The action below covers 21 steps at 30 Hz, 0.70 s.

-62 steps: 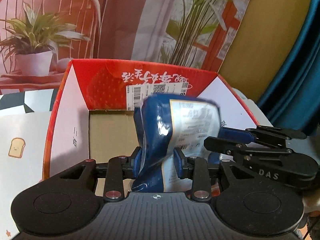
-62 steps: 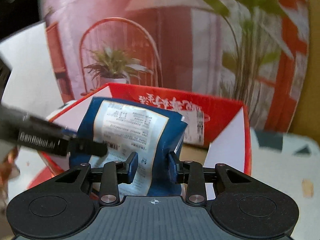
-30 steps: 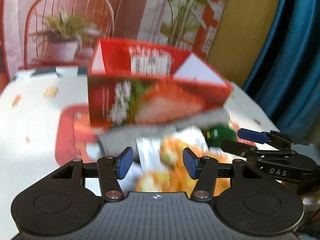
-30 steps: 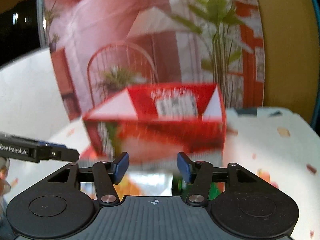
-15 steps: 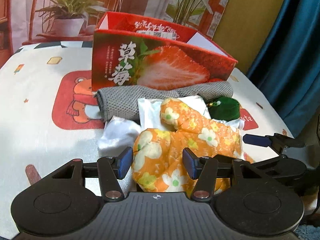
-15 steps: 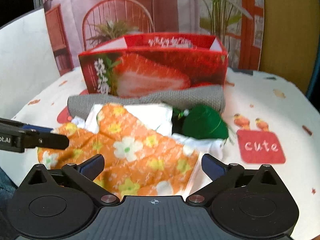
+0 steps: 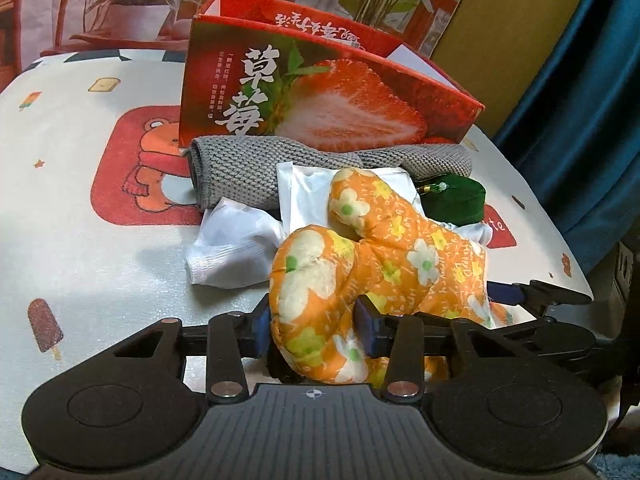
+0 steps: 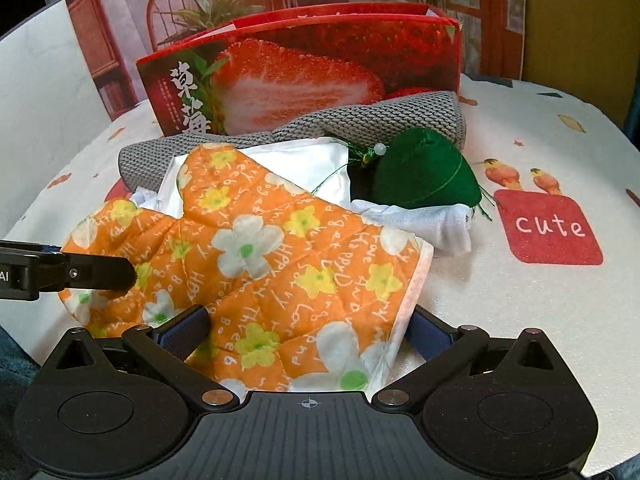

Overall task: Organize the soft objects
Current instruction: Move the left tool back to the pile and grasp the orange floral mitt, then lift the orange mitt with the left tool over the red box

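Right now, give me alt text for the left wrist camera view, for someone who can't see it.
The left gripper is shut on the orange flowered mitt, which lies on a cartoon-print tablecloth. Behind it sit a white cloth, a rolled grey towel, a green pouch and a red strawberry box; the right gripper reaches in from the right.

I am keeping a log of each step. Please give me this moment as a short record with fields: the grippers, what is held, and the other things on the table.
left gripper: shut on the orange mitt, at its thumb end
right gripper: open, fingers on both sides of the mitt's cuff
box: red, strawberry print, behind the pile
grey cloth: lies against the box front
green pouch: right of the mitt
white cloth: left of the mitt
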Each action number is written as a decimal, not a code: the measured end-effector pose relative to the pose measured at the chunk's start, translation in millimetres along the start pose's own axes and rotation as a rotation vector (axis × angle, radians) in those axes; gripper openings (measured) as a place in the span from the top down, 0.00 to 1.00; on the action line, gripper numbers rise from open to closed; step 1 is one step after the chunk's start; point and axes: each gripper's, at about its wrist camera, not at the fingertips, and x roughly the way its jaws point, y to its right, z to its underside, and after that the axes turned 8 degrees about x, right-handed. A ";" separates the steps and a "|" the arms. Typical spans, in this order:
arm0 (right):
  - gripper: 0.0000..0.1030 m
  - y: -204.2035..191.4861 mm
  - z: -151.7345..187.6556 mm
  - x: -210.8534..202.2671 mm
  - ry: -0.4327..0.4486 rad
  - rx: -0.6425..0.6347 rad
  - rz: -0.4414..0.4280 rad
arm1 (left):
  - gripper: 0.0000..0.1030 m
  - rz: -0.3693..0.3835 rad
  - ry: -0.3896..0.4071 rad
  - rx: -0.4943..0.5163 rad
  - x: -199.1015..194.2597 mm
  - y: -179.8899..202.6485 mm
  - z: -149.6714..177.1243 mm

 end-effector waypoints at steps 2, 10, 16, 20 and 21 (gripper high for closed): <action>0.00 0.9 -0.4 -0.2 -0.001 0.003 -0.004 | 0.58 0.000 0.002 -0.002 0.6 1.0 0.1; 0.00 0.8 -0.7 0.3 -0.005 -0.001 -0.004 | 0.62 -0.017 0.023 -0.028 -6.6 -5.0 -0.2; 0.00 1.3 -0.2 -0.8 -0.009 0.003 -0.006 | 0.65 -0.029 0.035 -0.032 -11.6 -7.0 -0.1; 0.00 1.5 0.2 -0.8 -0.006 0.003 -0.007 | 0.71 -0.024 0.031 -0.013 -8.8 -5.3 0.7; 0.00 1.8 0.1 -0.8 -0.005 0.006 -0.012 | 0.73 -0.022 0.030 -0.014 -8.0 -5.6 1.0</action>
